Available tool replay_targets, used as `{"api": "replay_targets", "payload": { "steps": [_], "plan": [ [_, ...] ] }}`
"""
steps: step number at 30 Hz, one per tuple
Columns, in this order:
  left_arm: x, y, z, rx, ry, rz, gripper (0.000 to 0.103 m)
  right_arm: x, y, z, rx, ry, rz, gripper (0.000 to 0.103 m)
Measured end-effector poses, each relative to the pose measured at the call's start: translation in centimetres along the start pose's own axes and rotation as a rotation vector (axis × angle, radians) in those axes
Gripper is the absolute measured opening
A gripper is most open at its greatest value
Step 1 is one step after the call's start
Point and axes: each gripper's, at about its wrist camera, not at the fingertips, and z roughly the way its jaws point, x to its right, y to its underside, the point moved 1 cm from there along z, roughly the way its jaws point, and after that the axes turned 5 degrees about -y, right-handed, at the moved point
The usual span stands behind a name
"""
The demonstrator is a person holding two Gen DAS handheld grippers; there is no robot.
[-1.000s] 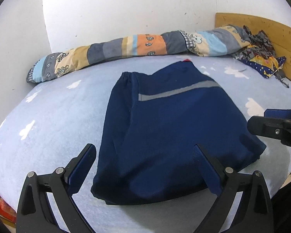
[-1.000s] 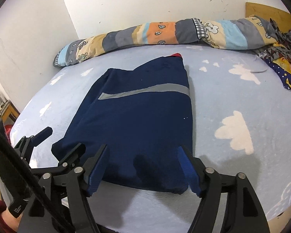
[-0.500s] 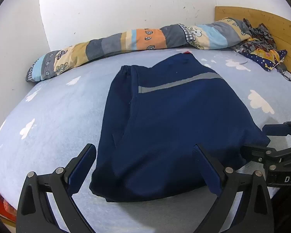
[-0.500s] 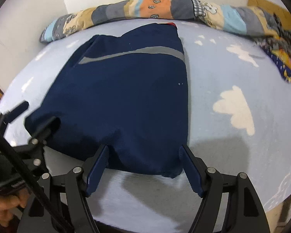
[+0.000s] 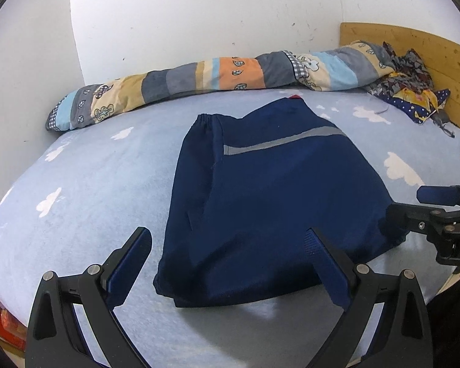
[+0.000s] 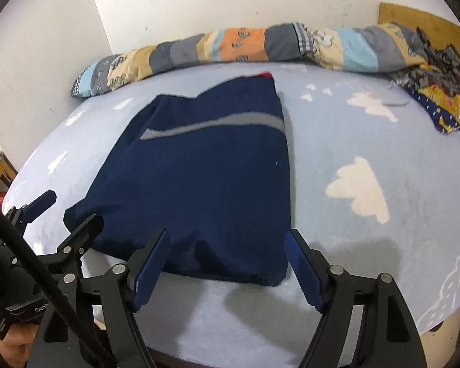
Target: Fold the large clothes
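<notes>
Spread flat on a light-blue bedsheet [image 5: 86,202] printed with white clouds: 1 folded navy garment [image 5: 270,202] crossed by 1 grey stripe [image 5: 279,144], with a sliver of red at its far edge. Just ahead of and between the fingers of the left gripper [image 5: 228,263], the garment's near left corner; jaws released and spread wide, gripping nothing, 1 finger over bare sheet to the left and the other above the cloth. Off to the right of that claw, at the garment's near right corner, the right gripper [image 6: 227,265], seen from its own camera with jaws opening wide, both fingers poised over the garment's near hem, pads not pressing on cloth, nothing grasped. 2 grippers in all, side by side along the near edge. Far beyond both claws, along the white wall [image 5: 199,15]: 1 long rolled patchwork quilt [image 5: 217,75] in orange, grey, tan and pale blue. Ahead and to the right, by 1 wooden headboard [image 5: 414,49], 1 crumpled pile of patterned cloth [image 5: 414,92]. At lower left in the right wrist view, part of 1 hand [image 6: 12,346] on the left gripper's handle.
</notes>
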Motion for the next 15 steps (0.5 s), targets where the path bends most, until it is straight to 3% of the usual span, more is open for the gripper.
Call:
{"api": "replay_targets", "payload": {
  "steps": [7,10,12,15],
  "plan": [
    [0.0,0.0,0.1,-0.002,0.005,0.000,0.099,0.2,0.7,1.8,-0.087,0.060,-0.027,0.081],
    [-0.2,0.0,0.0,0.004,0.006,-0.007,0.099,0.6,1.2,2.8,-0.138,0.045,-0.006,0.082],
    [-0.5,-0.2,-0.4,0.016,0.010,-0.020,0.099,0.5,1.0,1.9,-0.095,0.020,0.009,0.081],
    [-1.2,-0.8,-1.7,0.064,-0.021,-0.041,0.103,-0.3,0.2,-0.9,0.047,0.040,-0.028,0.084]
  ]
}}
